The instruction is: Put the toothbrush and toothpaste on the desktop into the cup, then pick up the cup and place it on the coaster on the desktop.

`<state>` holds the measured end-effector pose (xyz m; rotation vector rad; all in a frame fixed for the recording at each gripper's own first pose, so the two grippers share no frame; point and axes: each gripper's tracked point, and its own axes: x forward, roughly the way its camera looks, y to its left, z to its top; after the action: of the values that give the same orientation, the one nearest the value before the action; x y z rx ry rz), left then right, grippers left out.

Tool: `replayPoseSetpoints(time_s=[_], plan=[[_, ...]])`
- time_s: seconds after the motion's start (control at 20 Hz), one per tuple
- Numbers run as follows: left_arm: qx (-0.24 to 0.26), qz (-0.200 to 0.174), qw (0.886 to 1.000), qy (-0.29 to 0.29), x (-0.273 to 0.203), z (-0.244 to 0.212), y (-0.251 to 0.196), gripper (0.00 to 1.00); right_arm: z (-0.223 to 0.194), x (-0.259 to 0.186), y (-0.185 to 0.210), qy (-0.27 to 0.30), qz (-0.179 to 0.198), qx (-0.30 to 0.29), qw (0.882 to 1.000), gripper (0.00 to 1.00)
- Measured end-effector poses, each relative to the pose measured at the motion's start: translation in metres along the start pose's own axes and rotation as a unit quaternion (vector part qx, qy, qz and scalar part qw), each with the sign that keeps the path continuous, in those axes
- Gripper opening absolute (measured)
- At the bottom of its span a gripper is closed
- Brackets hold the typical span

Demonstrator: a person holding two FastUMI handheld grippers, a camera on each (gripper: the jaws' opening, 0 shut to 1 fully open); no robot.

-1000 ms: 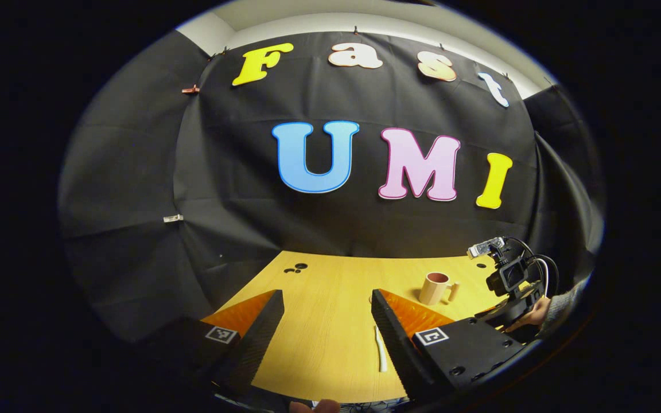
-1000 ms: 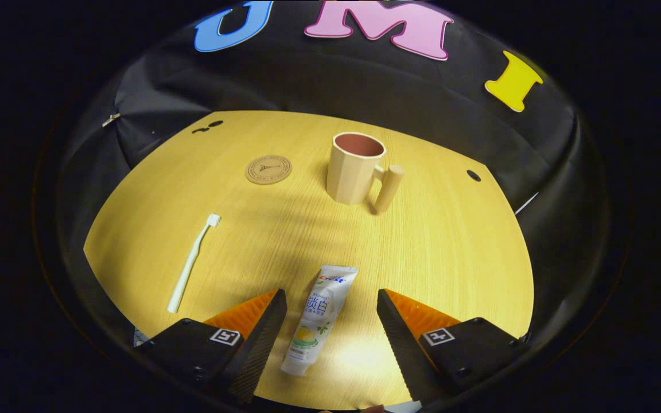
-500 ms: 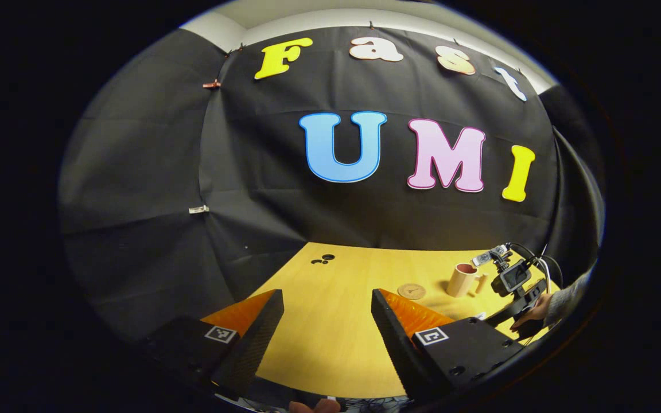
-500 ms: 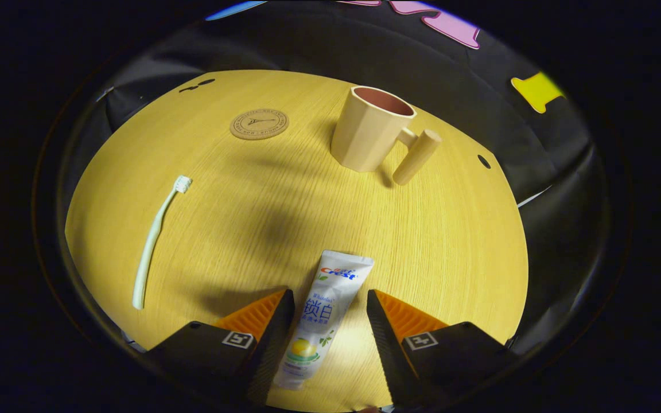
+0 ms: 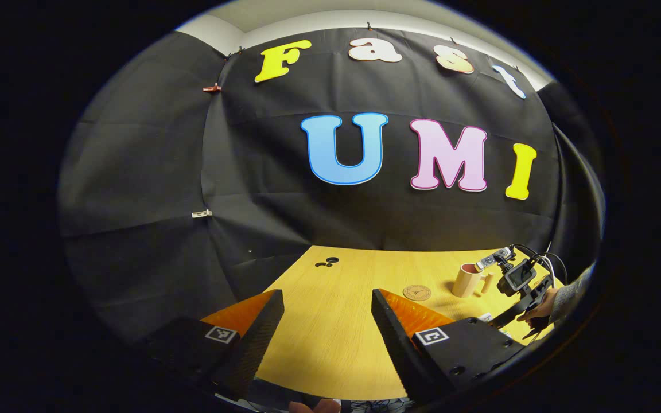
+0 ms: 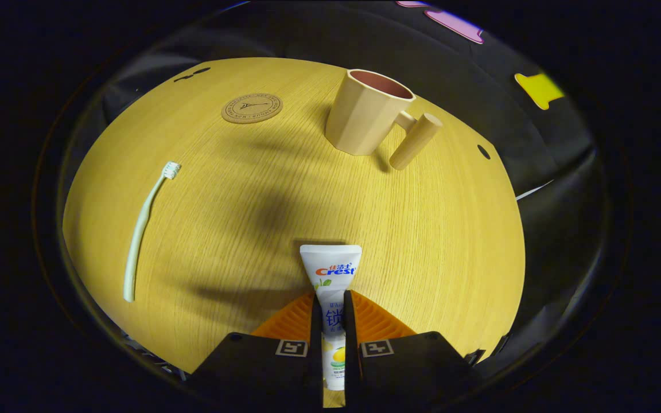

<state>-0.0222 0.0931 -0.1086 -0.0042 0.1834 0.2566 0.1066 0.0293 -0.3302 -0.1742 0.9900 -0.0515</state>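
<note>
In the right gripper view my right gripper [image 6: 329,307] is shut on the white toothpaste tube [image 6: 330,269], both fingers pressing its sides near the table's front edge. The tube's flat end points toward the beige cup [image 6: 365,115] with a peg handle, standing far right. A pale toothbrush [image 6: 144,226] lies at the left, bristles away from me. A round cork coaster [image 6: 251,108] sits at the back. In the left gripper view my left gripper [image 5: 326,321] hangs open over the table's left front; the cup [image 5: 467,280], the coaster [image 5: 417,292] and the right gripper [image 5: 517,281] in a hand appear far right.
The wooden table [image 6: 434,229] is ringed by the black cloth wall. Small dark holes [image 6: 191,73] mark the table's back left, and another hole [image 6: 483,151] lies right of the cup.
My right gripper's fingers have closed from wide apart onto the toothpaste tube, which has turned straight between them. The left gripper's view swung left earlier and now holds nearly still.
</note>
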Motion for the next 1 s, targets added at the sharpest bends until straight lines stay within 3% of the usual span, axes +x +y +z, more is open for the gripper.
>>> replayPoseSetpoints(time_s=[0.2,0.35,0.7,1.0], plan=[[0.005,-0.007,1.0,0.002,0.001,-0.001,-0.009,0.96,0.0,-0.003,-0.008,-0.016,0.054,0.061,0.997,0.16],[0.014,-0.023,1.0,0.008,0.006,0.0,-0.041,0.97,0.009,-0.011,-0.014,-0.063,0.086,0.088,0.99,0.16],[0.062,-0.072,0.995,0.028,0.032,-0.008,-0.108,0.96,0.03,-0.056,-0.026,-0.196,0.16,0.103,0.962,0.16],[0.096,-0.107,0.986,0.08,0.072,-0.052,-0.168,0.99,0.033,-0.101,-0.058,-0.249,0.194,0.109,0.943,0.15]])
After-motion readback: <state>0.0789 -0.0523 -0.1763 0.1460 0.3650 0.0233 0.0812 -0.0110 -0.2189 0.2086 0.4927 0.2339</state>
